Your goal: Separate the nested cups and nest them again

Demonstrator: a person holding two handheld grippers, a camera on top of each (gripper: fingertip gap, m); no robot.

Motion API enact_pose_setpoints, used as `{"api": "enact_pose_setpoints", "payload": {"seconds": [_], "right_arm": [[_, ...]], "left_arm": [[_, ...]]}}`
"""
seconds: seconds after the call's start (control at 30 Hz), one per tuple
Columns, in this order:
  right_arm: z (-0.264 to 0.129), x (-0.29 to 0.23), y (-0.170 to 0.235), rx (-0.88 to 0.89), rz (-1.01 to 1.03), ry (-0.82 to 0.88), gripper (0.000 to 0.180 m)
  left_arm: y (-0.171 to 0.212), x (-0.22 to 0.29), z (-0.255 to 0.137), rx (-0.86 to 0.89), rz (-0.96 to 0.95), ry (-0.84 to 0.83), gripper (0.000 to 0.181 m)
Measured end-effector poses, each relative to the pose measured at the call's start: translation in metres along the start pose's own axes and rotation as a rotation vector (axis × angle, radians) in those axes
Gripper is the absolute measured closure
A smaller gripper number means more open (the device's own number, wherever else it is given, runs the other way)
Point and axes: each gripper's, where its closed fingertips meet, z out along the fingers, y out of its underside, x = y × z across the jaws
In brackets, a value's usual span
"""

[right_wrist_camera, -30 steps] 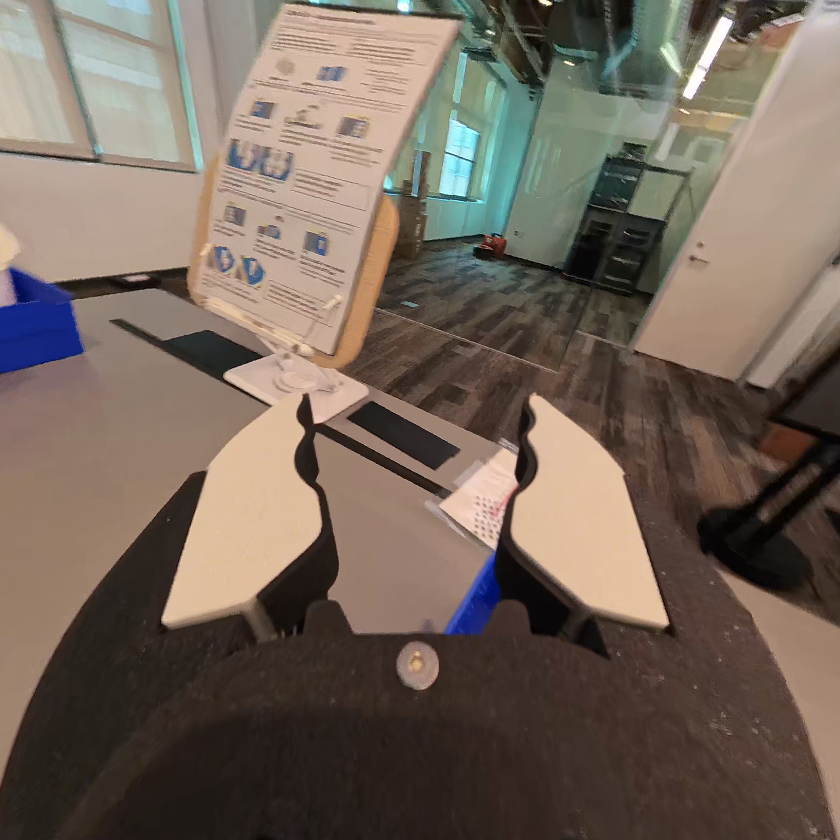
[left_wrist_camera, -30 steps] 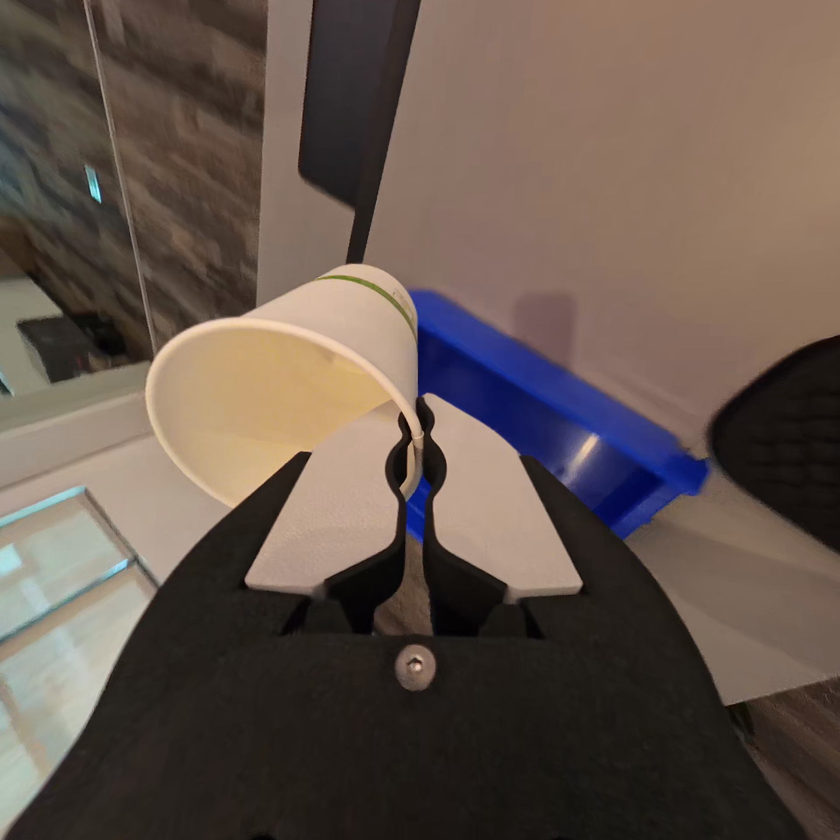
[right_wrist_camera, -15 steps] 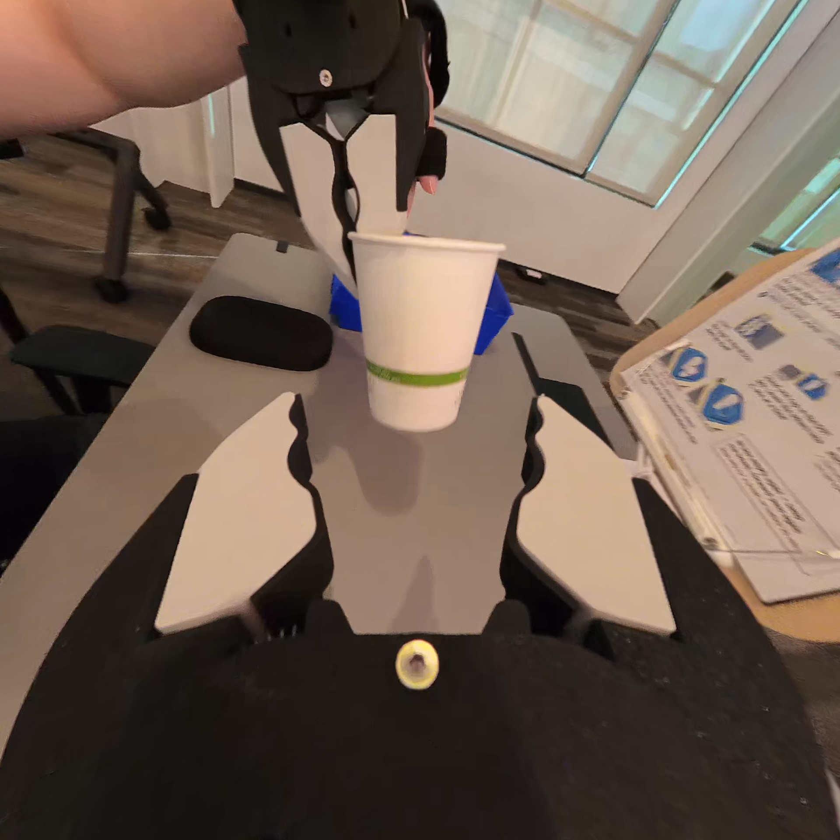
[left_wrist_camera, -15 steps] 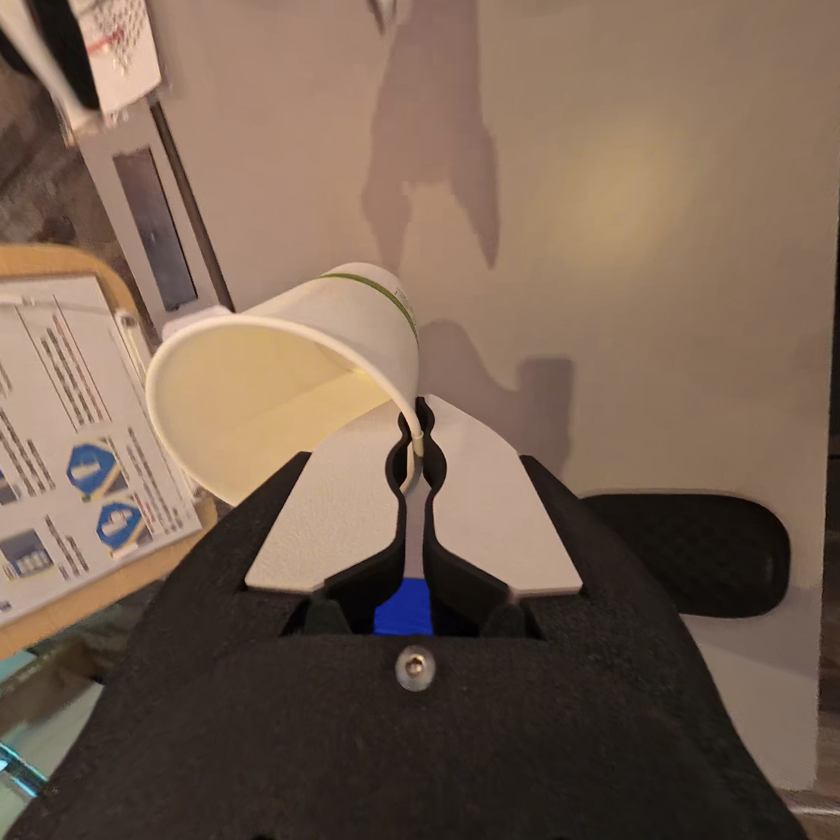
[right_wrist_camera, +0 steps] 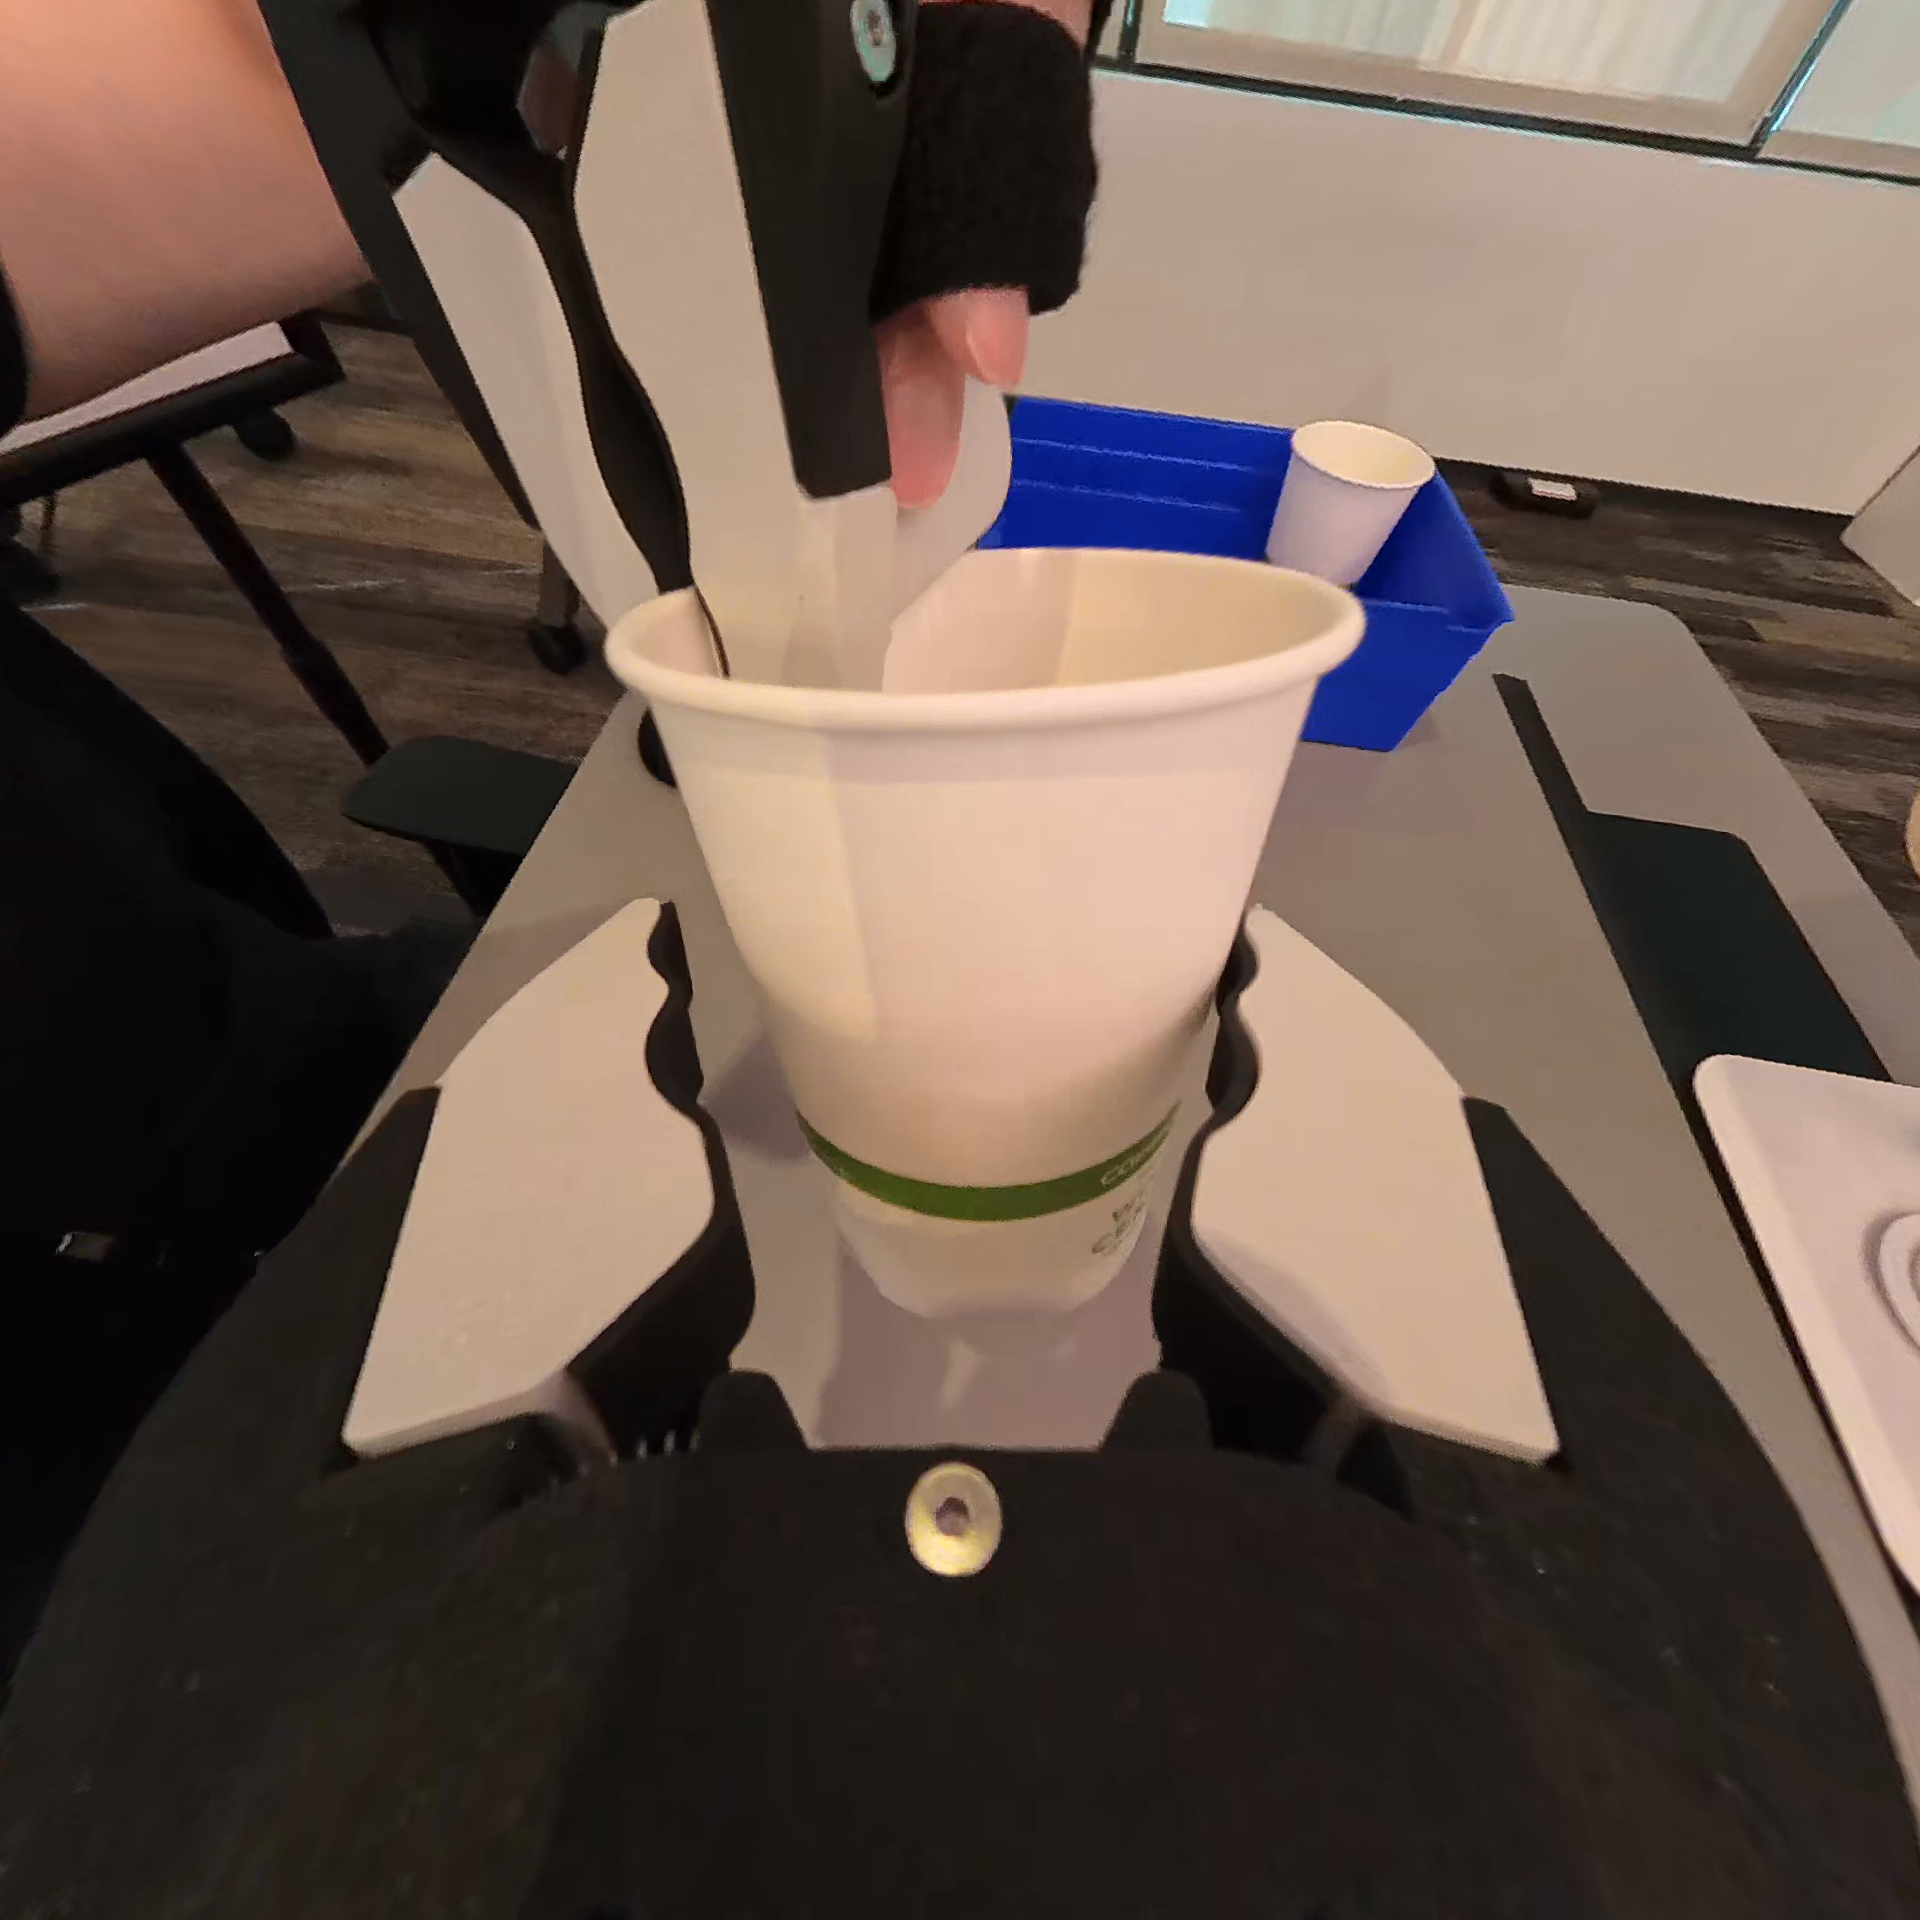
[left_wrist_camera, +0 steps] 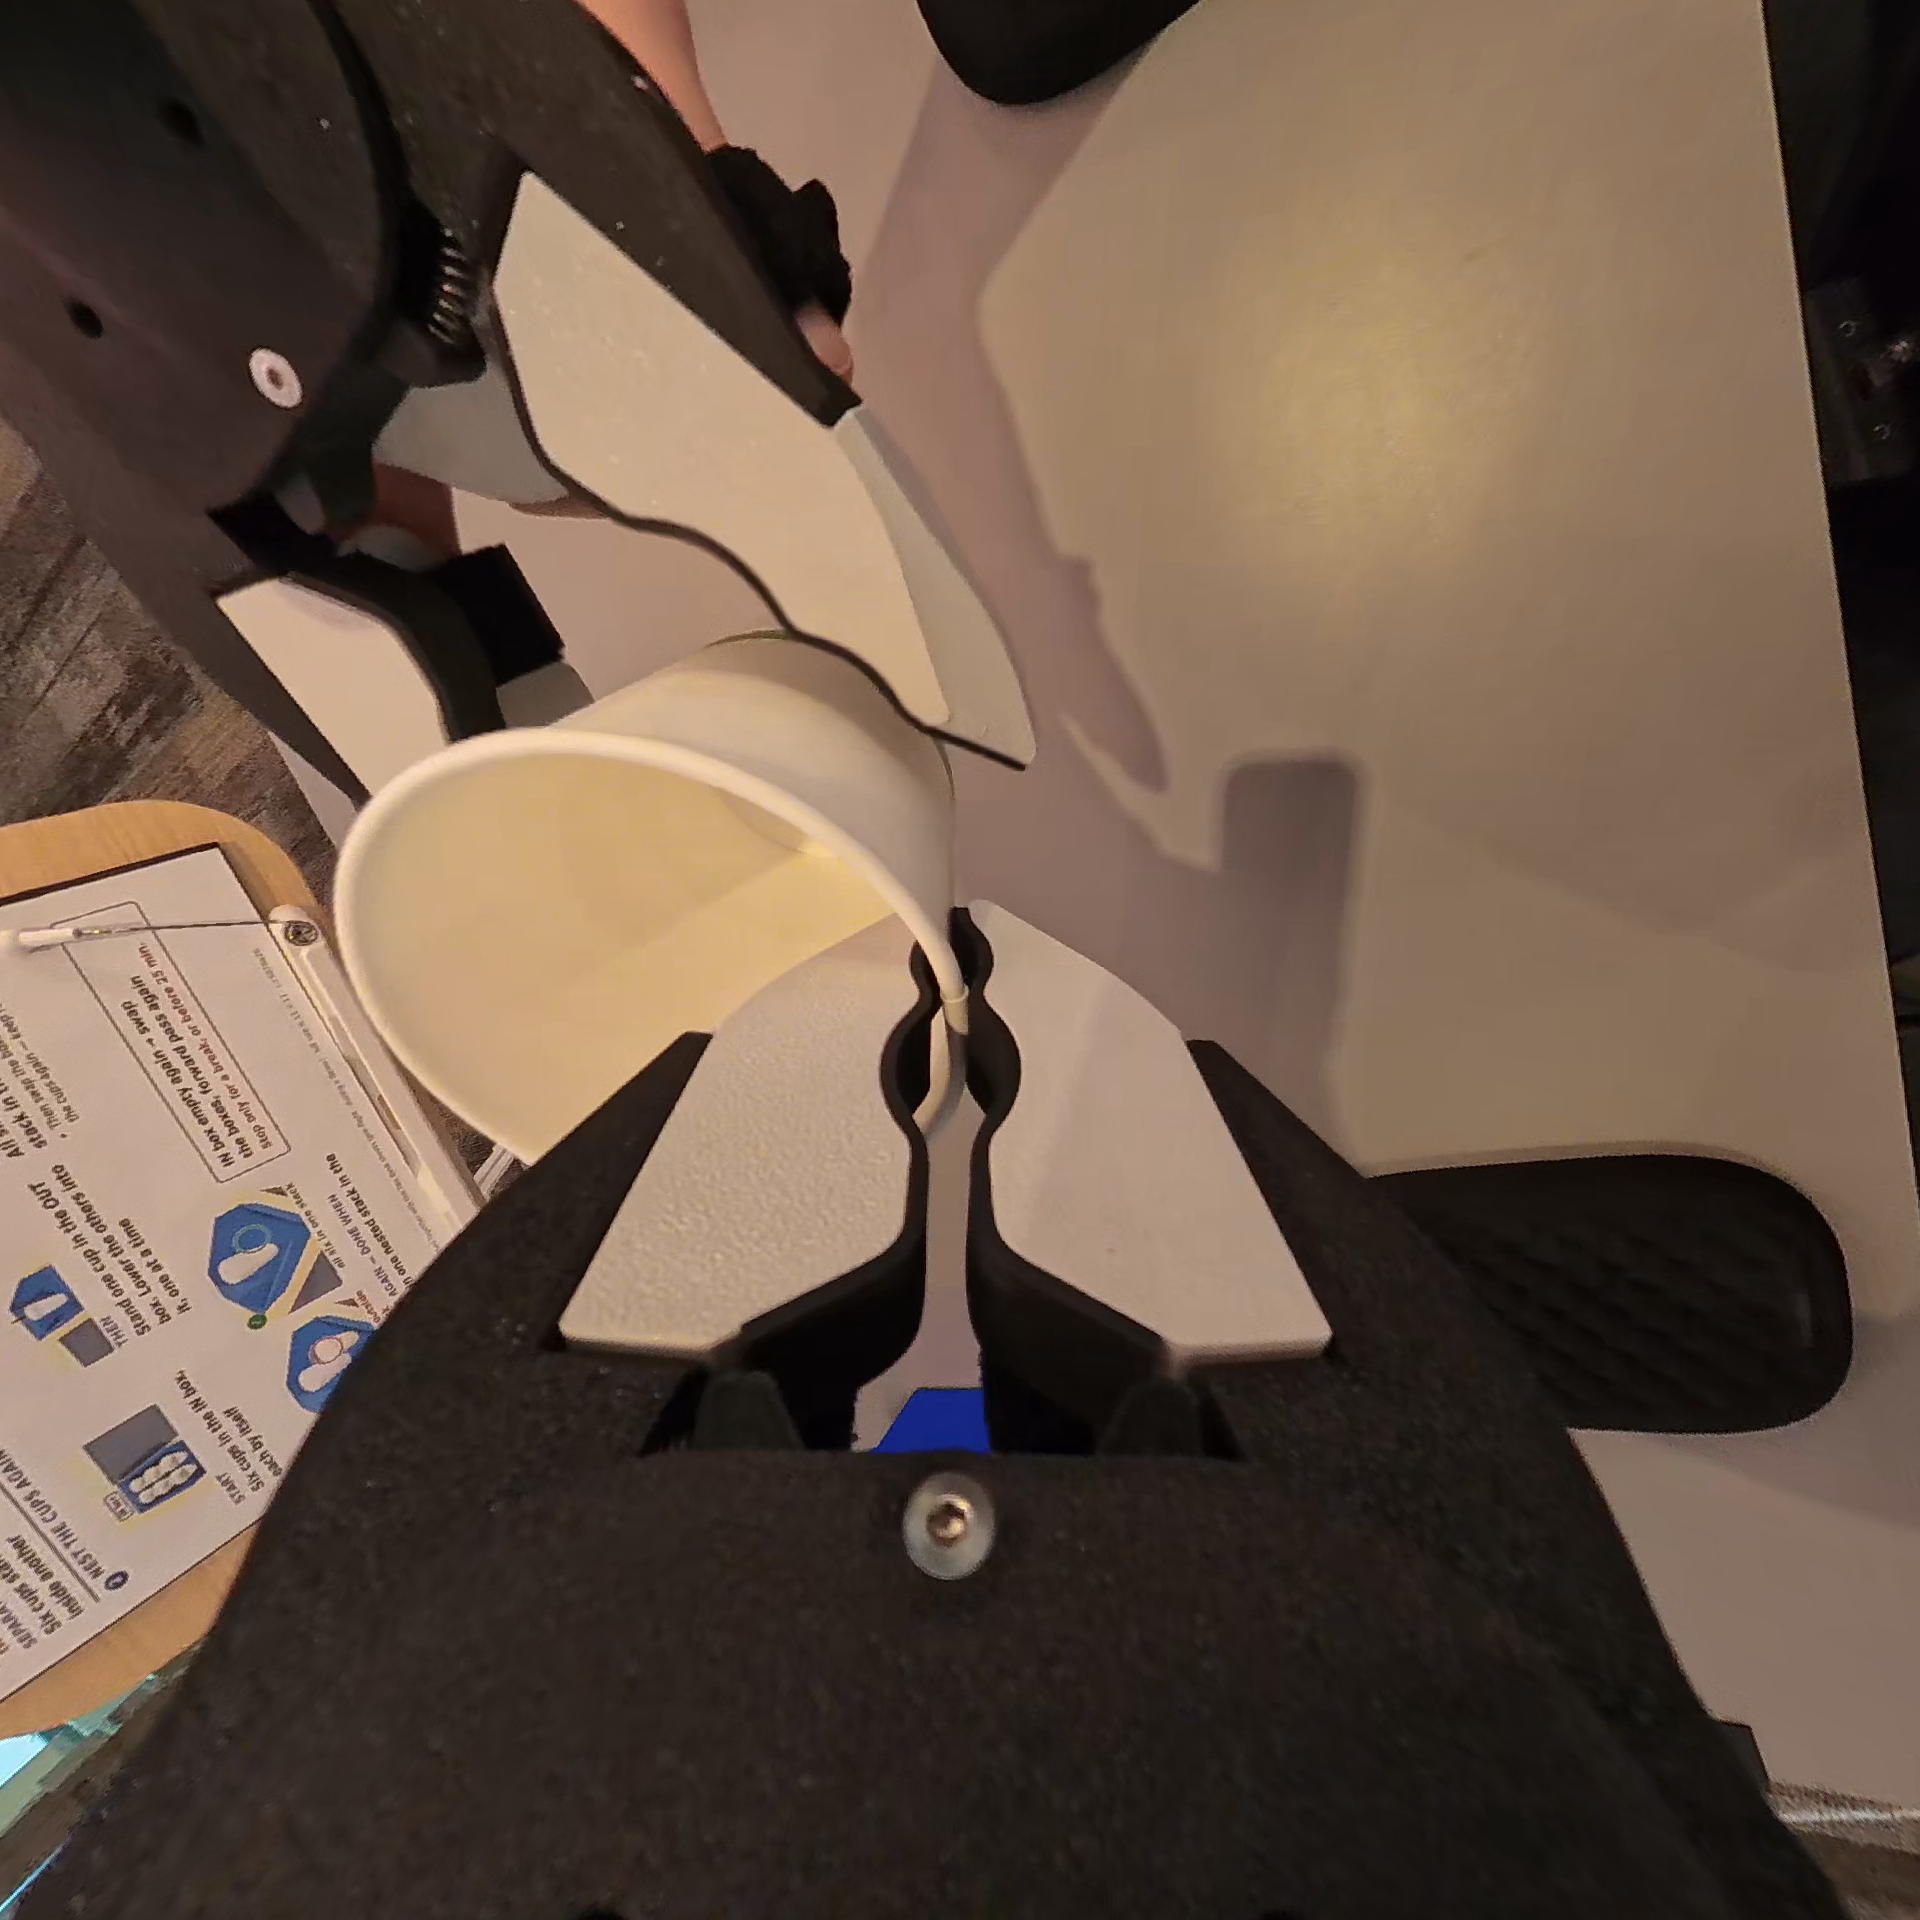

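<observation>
A white paper cup (left_wrist_camera: 644, 894) with a green band hangs upright above the grey table (left_wrist_camera: 1455, 520). My left gripper (left_wrist_camera: 951, 997) is shut on its rim, one finger inside and one outside. In the right wrist view the cup (right_wrist_camera: 977, 914) fills the middle, with the left gripper (right_wrist_camera: 748, 582) pinching the rim from above. My right gripper (right_wrist_camera: 956, 935) is open, and its fingers (right_wrist_camera: 540, 1174) stand on either side of the cup's lower half, close to its wall. I cannot tell whether another cup is nested inside. A second white cup (right_wrist_camera: 1340, 499) leans in a blue bin (right_wrist_camera: 1403, 665) at the back.
An instruction sheet on a wooden board (left_wrist_camera: 156, 1195) stands at the table's edge. A black padded rest (left_wrist_camera: 1662, 1299) lies on the table. A white stand base (right_wrist_camera: 1829, 1247) is at the right. A black chair (right_wrist_camera: 436, 790) and a person's arm (right_wrist_camera: 156, 208) are at the left.
The right gripper swung round to face the cup and moved in until its open fingers straddle the lower half. The left gripper has kept its hold on the rim throughout.
</observation>
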Motion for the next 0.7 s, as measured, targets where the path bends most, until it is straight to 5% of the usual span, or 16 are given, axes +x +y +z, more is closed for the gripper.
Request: {"api": "enact_pose_setpoints", "payload": {"seconds": [0.3,0.53,0.7], "right_arm": [[-0.001,-0.002,0.002,-0.004,0.030,-0.042,0.094],[-0.002,0.002,0.009,-0.035,0.020,-0.027,0.094],[-0.022,0.022,0.020,-0.061,0.052,0.041,0.094]], "left_arm": [[-0.004,0.003,0.002,0.000,0.006,0.009,0.180],[-0.010,-0.015,-0.004,0.041,-0.072,-0.099,0.130],[-0.007,-0.032,-0.026,0.080,-0.113,-0.224,0.127]]}}
